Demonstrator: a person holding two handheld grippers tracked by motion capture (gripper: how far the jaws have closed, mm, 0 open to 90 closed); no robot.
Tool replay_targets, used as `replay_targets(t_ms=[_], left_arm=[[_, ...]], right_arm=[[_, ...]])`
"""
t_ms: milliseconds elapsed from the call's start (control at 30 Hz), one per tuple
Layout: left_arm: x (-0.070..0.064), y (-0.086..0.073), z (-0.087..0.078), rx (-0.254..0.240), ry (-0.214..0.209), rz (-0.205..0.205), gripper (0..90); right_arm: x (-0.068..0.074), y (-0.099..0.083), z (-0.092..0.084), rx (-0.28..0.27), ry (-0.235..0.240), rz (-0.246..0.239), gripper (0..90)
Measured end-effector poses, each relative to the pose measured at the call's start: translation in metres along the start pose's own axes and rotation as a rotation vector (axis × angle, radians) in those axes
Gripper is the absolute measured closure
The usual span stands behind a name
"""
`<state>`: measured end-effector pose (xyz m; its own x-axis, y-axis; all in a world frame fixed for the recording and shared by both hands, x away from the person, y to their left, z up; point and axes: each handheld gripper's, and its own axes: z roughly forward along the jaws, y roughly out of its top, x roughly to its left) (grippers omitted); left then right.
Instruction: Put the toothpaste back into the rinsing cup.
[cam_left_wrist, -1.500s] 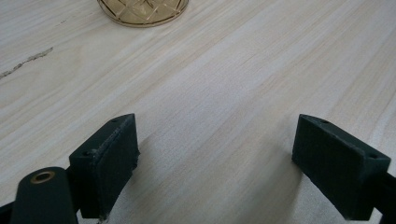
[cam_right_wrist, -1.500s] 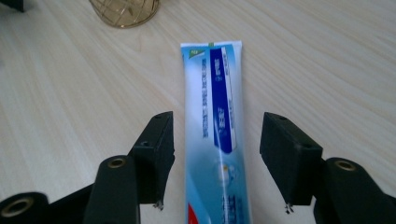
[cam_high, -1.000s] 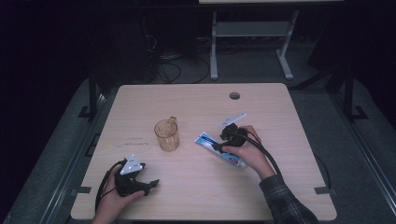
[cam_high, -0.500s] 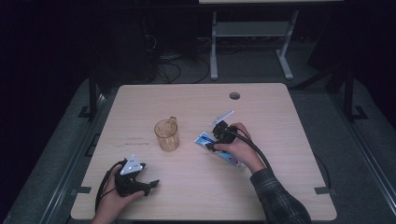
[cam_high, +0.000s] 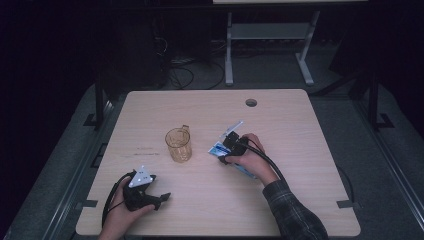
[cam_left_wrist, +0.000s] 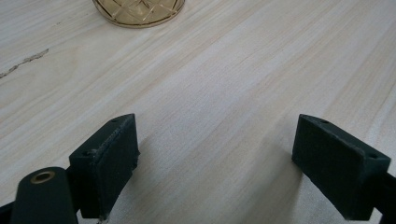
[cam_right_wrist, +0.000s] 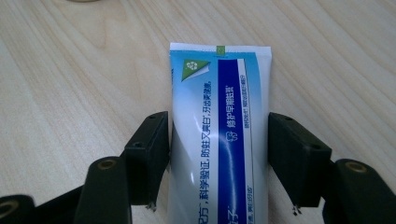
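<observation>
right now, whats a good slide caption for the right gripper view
Right gripper with its black jaws closed against either side of a blue and white toothpaste tube lying flat on the light wooden table.

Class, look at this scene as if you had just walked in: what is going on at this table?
A person sits at a wooden table with a gripper in each hand. The right gripper straddles a blue and white toothpaste tube lying flat, one jaw at each side of it; whether they press it is unclear. The left gripper rests open on bare wood near the table's front edge. An amber glass mug stands between them.
</observation>
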<state>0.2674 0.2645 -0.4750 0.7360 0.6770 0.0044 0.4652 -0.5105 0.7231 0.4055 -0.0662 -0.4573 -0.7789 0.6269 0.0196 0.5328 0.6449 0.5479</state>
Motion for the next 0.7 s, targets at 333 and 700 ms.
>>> replay_targets(t_ms=[333, 700], left_arm=[[-0.0003, 0.0000, 0.0000, 0.001, 0.000, 0.001, 13.6], [-0.0005, 0.0001, 0.0001, 0.000, -0.002, 0.001, 13.6]], right_arm=[[0.0018, 0.0005, -0.0002, 0.002, -0.011, 0.015, 42.8], [0.0048, 0.0031, -0.0038, 0.036, -0.033, 0.043, 61.3]])
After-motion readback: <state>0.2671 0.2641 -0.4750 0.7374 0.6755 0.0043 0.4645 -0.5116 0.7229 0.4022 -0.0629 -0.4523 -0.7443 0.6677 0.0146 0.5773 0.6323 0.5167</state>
